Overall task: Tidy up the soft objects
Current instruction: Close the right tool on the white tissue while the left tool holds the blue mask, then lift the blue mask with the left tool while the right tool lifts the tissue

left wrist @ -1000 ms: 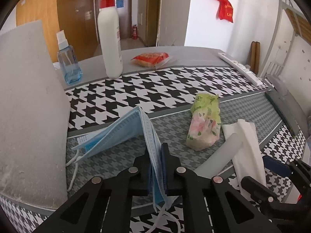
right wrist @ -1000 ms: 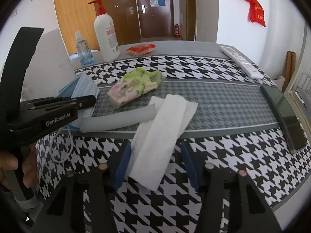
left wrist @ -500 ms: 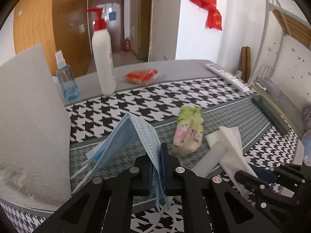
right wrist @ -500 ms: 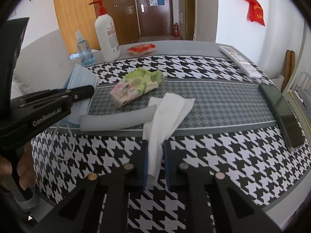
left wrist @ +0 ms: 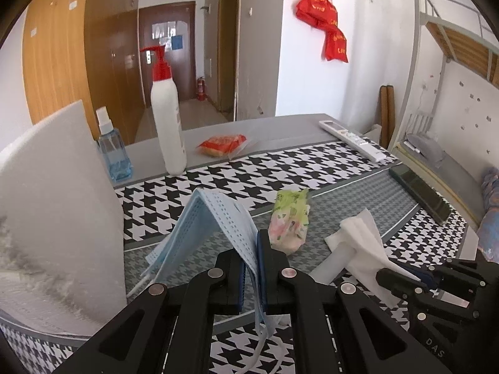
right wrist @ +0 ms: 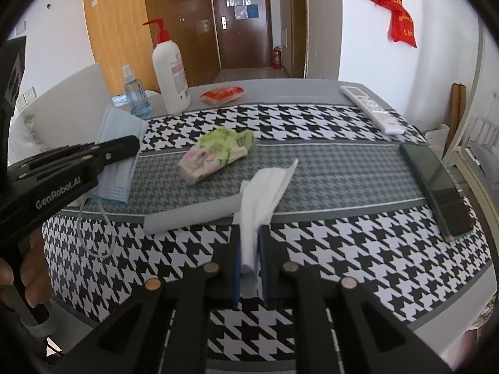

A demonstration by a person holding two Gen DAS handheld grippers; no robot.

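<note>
My left gripper (left wrist: 252, 268) pinches the blue mask (left wrist: 215, 218), tented at frame centre. My right gripper (right wrist: 249, 261) clamps the white tissue (right wrist: 265, 193) at lower centre, above the desk (right wrist: 343, 171).

Left gripper (left wrist: 251, 260): jaws closed to a narrow gap, clamping the blue face mask (left wrist: 215, 218), which drapes off to its left. Right gripper (right wrist: 249, 255): jaws pinched on the white tissue (right wrist: 265, 187), which fans forward ahead of the tips. Person's fingers (right wrist: 32, 268) wrap the left tool's handle.
</note>
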